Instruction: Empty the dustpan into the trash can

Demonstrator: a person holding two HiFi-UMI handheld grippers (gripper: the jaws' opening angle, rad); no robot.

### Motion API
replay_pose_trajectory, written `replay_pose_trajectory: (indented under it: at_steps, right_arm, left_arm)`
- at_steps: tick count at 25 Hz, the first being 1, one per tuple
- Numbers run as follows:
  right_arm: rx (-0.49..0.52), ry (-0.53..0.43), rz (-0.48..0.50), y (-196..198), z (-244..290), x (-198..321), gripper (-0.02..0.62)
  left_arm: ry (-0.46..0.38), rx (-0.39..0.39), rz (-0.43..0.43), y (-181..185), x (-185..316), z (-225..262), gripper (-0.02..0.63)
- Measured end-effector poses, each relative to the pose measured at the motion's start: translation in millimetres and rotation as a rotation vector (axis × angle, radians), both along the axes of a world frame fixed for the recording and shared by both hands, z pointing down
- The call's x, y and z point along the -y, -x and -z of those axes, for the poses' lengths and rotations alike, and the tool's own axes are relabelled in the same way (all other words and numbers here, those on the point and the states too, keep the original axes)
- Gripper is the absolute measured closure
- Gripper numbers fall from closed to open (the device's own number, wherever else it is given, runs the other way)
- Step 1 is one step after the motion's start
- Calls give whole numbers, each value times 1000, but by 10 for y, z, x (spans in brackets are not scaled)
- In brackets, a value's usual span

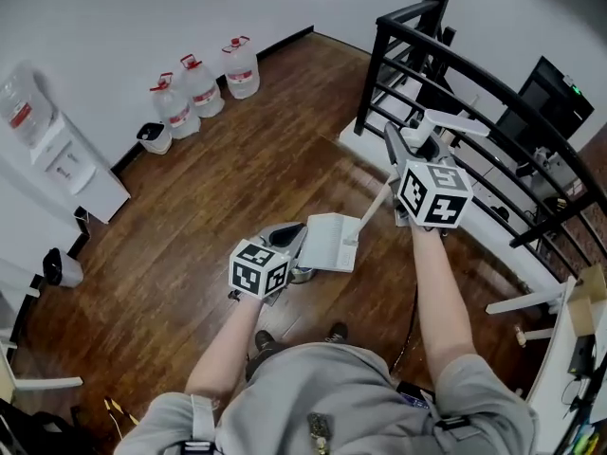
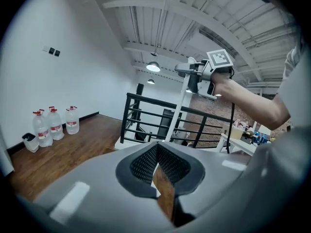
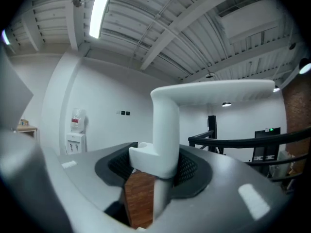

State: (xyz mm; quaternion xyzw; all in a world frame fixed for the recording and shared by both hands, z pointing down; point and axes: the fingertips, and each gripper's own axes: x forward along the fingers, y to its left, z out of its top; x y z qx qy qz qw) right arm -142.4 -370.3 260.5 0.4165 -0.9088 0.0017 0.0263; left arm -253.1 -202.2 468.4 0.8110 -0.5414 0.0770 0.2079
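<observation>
A white plastic long-handled dustpan is held in front of the person, w/ the pan end low and the handle slanted up to the R gripper. The R gripper is clenched on that handle. In the right gripper view the handle is seen upright betw. the dark ribbed pads, w/ its bent top end passing across above the jaws.

The L gripper is closed w/ nothing in it. Its pad tips are pressed together, and only floor is seen through the gap below them. In the head view it is placed just beside the pan's left edge; whether it touches the pan cannot be told.

A small white trash can w/ a black liner is set on the brown wooden floor by the white wall. It is well apart from the dustpan and just beside three clear water bottles w/ red caps. A white water dispenser is stood further along the same wall. A black metal railing is seen beyond the R gripper.
</observation>
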Motion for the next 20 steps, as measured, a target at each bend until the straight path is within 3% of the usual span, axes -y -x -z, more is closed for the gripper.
replay_pose_trajectory:
  at_steps: [10,20]
  right_arm:
    - [18,78,-116,-1282,-442,407,403]
    - [-22,196,-206,-2162,-1617,643,403]
  left_arm:
    - [38,3,-110,-934,512,-162,602]
    - [143,21,-159,-1474,734,-591,603]
